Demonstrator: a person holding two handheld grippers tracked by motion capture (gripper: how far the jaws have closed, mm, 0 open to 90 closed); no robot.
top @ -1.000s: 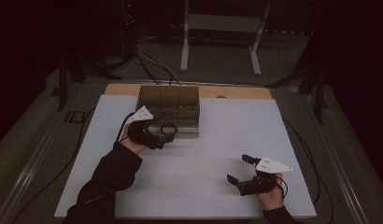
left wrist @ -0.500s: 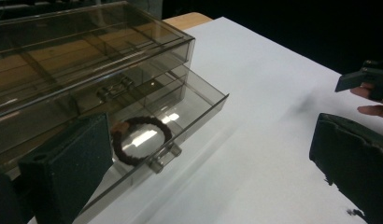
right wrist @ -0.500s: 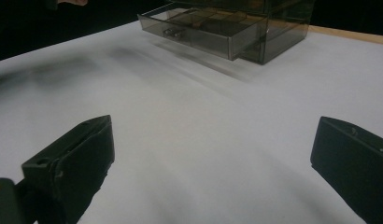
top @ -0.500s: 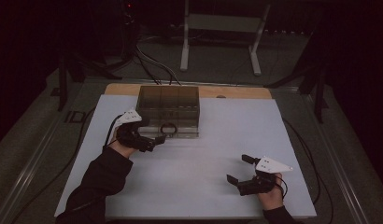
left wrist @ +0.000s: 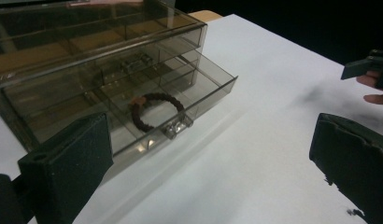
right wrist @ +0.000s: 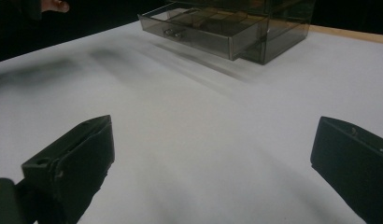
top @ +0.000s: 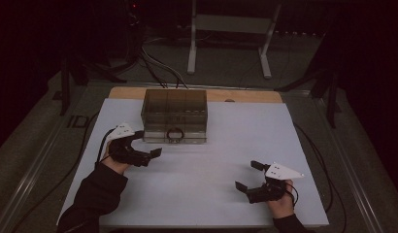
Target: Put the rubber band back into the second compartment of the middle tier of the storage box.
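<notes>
A smoky clear plastic drawer box (top: 174,112) stands at the back middle of the white table. Its lower drawer (left wrist: 180,105) is pulled partly out and holds a dark hair band (left wrist: 154,109) in a front compartment, the same hair band (top: 175,133) showing from above. My left gripper (top: 147,142) is open, on the table left of the drawer and a short way off it, with nothing between its jaws. My right gripper (top: 249,175) is open and empty near the front right of the table, far from the drawer (right wrist: 203,30).
The white sheet (top: 221,145) covers most of the table, with a wooden strip (top: 236,95) along the back edge. Cables trail from both grippers. Dark floor, more cables and a metal stand (top: 226,34) lie behind the table.
My left gripper has pulled back from the drawer front, moving left and toward the person, and now stands open. The right gripper has stayed put.
</notes>
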